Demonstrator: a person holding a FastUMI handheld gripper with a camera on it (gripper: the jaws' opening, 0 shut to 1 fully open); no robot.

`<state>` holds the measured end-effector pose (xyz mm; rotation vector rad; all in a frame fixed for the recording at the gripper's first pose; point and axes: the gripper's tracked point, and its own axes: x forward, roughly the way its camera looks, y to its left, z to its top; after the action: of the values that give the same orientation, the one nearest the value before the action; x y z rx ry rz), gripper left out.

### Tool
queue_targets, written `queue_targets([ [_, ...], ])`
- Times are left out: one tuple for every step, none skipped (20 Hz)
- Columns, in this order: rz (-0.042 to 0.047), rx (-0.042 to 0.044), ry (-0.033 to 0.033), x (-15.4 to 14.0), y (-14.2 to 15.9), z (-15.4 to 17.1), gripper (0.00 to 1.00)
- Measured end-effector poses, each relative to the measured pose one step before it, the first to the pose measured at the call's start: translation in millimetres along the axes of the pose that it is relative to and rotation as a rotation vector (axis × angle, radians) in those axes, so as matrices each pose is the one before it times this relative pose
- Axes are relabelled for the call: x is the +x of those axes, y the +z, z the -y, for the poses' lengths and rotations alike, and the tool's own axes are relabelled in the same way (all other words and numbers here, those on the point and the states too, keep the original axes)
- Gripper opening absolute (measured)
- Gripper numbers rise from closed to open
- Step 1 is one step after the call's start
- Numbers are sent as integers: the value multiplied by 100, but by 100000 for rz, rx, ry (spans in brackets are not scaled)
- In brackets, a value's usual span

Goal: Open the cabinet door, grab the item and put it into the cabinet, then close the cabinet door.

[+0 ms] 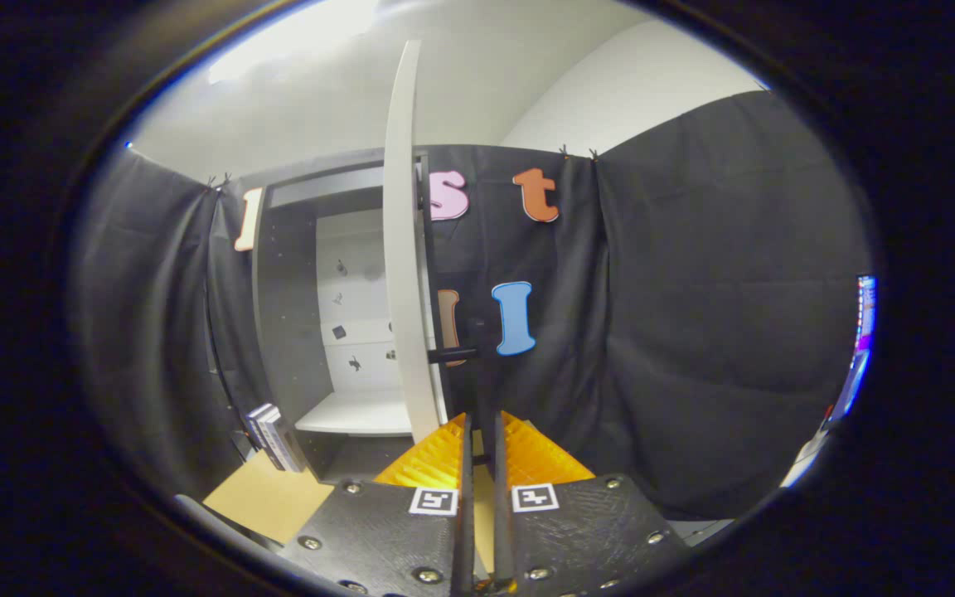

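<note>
The cabinet [312,274] stands open before you, its pale door [401,249] swung out edge-on toward the gripper [482,431], the dark handle [451,355] jutting from the door's outer face just above your fingers. Inside, a white shelf [357,412] lies bare and within reach. The item to store, a small stack of what look like books [274,437], leans against the foot of the cabinet's left side, beside a tan mat [266,497], well left of the fingers. Your fingers sit nearly together with a thin gap, holding nothing. The opening step looks done; the grab is in hand. Next you need to spread the fingers, swing left and down, and meet the books squarely across their thickness.
</note>
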<state>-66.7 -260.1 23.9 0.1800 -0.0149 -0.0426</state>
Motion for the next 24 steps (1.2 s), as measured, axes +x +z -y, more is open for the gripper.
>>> queue_targets([
  [862,-380,-1669,-685,240,346,9],
  [281,163,-352,-733,217,-140,9],
  [635,745,385,-848,433,-720,9],
  [841,668,1597,-784,252,-1125,9],
  [422,263,1065,-441,103,-1034,9],
  [-233,-151,871,-295,-292,-888,9],
  [-781,-244,1081,-213,-346,-1122,9],
  [-1263,404,2685,-261,-444,-1579,9],
  [-1513,-704,1401,-3,-618,-1383,18],
  [-1044,-1358,1155,337,-465,-1055,27],
  [-615,-750,1711,249,-382,-1357,32],
  [-521,5,2437,427,-331,-1494,37],
  [-1366,1646,4360,352,-509,-1837,49],
  [-1356,1594,3790,730,-758,-1777,60],
  [-974,124,861,840,-727,-1024,71],
  [-682,-1335,926,822,-585,-602,82],
  [-54,-1833,-806,983,-504,-294,93],
  [-1540,-1612,771,648,-1045,-902,97],
  [-1372,-830,857,968,-826,-1079,100],
  [-1448,-839,701,797,-954,-710,100],
  [-1859,-1413,1067,1154,-1173,-965,100],
  [-1476,-864,708,843,-993,-621,100],
  [-2231,-778,559,1096,-1163,-710,100],
  [-2016,212,577,989,-1284,-780,100],
])
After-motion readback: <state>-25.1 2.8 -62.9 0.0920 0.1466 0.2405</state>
